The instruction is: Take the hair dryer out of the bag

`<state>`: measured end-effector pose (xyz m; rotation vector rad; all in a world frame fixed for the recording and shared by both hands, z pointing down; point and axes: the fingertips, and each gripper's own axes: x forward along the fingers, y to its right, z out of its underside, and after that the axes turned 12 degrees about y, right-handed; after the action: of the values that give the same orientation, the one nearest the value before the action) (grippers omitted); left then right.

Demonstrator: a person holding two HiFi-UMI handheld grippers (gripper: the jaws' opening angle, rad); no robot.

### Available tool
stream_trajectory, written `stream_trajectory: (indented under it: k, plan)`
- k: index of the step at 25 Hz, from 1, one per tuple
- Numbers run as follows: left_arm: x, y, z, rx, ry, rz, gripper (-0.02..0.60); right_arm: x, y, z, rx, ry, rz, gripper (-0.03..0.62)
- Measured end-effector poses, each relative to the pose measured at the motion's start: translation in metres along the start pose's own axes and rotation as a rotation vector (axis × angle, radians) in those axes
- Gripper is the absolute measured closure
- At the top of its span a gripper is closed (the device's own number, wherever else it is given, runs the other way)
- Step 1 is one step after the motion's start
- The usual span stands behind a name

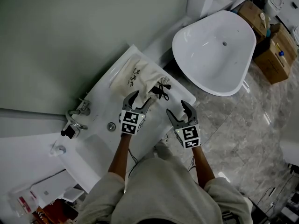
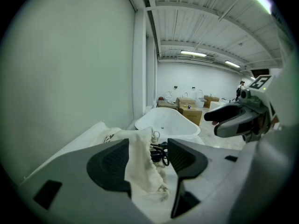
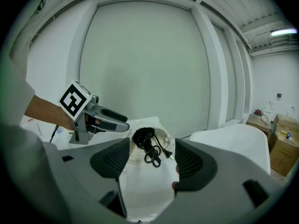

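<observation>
- Dryer (image 3: 144,136): clamp by body at bag (image 1: 135,73) mouth, not by cord (image 3: 153,157).
- Left gripper (image 1: 143,98): wide, empty; pin bag down.
- Right gripper (image 1: 176,108): wide, empty; pull straight out.

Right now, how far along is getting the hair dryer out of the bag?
Done: nothing yet; hair dryer sits in the bag mouth, cord spilling out. In hand: left hand-held gripper and right hand-held gripper both open, holding nothing, near it. To do: grip and pull it out.

Noted: left gripper (image 1: 144,97) and right gripper (image 1: 176,107) have grey shells, dark ribbed pads (image 2: 110,164), and a white cube (image 1: 131,122) with black square markers each. Pale beige top (image 1: 168,190), sleeves (image 1: 100,192) rolled.
</observation>
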<state>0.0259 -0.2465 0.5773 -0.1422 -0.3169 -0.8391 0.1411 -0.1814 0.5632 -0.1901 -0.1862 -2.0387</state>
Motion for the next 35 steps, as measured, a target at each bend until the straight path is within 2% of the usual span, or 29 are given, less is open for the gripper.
stream_trajectory:
  k: [6, 9, 12, 17, 28, 35]
  plan:
    - [0.023, -0.009, 0.019, -0.036, -0.02, 0.002, 0.337, 0.013, 0.002, 0.008, 0.002, -0.032, 0.009, 0.307]
    - [0.03, -0.015, 0.029, -0.029, -0.032, -0.008, 0.345, 0.02, 0.002, 0.011, 0.002, -0.047, 0.012, 0.307]
    - [0.032, -0.026, 0.025, -0.012, -0.016, -0.048, 0.418, 0.026, 0.002, 0.013, -0.004, -0.058, 0.01, 0.307]
    - [0.029, -0.033, 0.023, -0.019, 0.006, -0.051, 0.535, 0.036, -0.003, 0.026, -0.012, -0.088, -0.009, 0.307]
    - [0.022, -0.03, 0.023, -0.087, 0.013, -0.012, 0.546, 0.07, -0.025, 0.027, -0.111, -0.13, -0.119, 0.307]
    - [0.02, -0.03, 0.022, -0.095, 0.02, 0.0, 0.548, 0.105, -0.034, 0.047, -0.197, -0.223, -0.199, 0.304]
